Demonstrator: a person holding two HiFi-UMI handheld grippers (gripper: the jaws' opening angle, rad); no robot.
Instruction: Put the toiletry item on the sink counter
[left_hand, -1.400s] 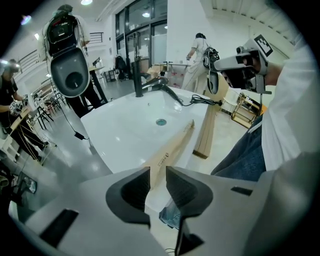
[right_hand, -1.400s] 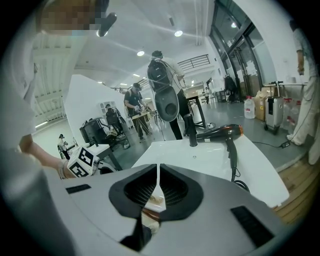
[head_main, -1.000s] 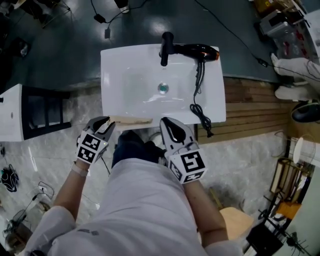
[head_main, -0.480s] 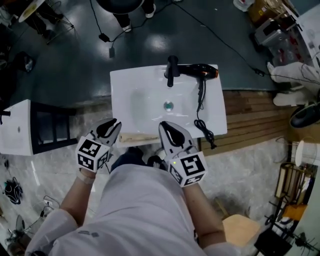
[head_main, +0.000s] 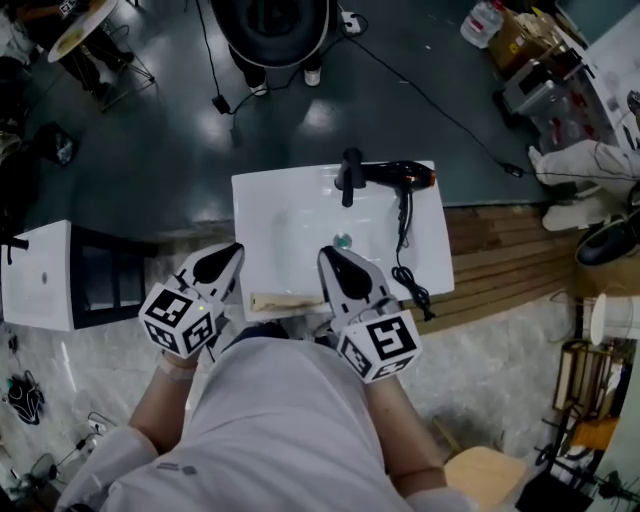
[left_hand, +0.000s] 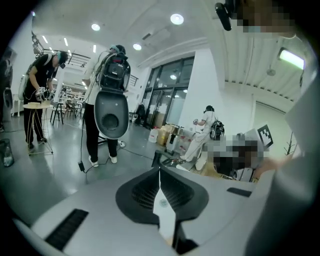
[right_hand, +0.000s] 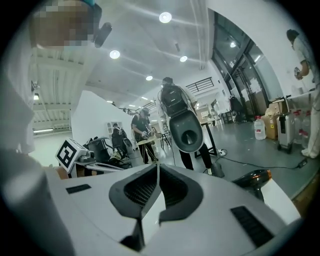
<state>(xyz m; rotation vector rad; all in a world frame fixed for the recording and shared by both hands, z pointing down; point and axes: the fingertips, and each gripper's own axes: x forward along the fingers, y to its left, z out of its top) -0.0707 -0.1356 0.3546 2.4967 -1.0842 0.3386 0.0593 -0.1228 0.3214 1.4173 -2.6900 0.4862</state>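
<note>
My left gripper (head_main: 228, 256) is clenched on nothing. In its own view (left_hand: 160, 172) the two dark pads meet along one seam, and only the open hall shows past them. My right gripper (head_main: 332, 258) is the same: jaws pressed together and empty in its view (right_hand: 158, 167).

From the head view, both grippers sit just below centre frame, held up in front of my torso and pointing toward the sink (head_main: 270, 200). The left tip shows beside the sink's lower left corner. The right tip overlaps the basin just under the drain (head_main: 343, 241).

Between the two grippers, a flat tan strip (head_main: 285, 300) lies along the sink's near rim, clear of both. I cannot tell what kind of item it is.

At the far rim stands a black faucet (head_main: 348, 175). Just to its right a black hair dryer (head_main: 395, 176) with an orange end lies on the counter. Its cord (head_main: 405, 260) runs down the right side of the counter and hangs off the near right corner. The dryer also shows at the lower right of the right gripper view (right_hand: 255, 179).

A white cabinet (head_main: 35, 275) stands at the left edge of the frame, and wooden planks (head_main: 510, 250) lie to the sink's right. In the left gripper view a person (left_hand: 107, 100) stands at upper left, well away.
</note>
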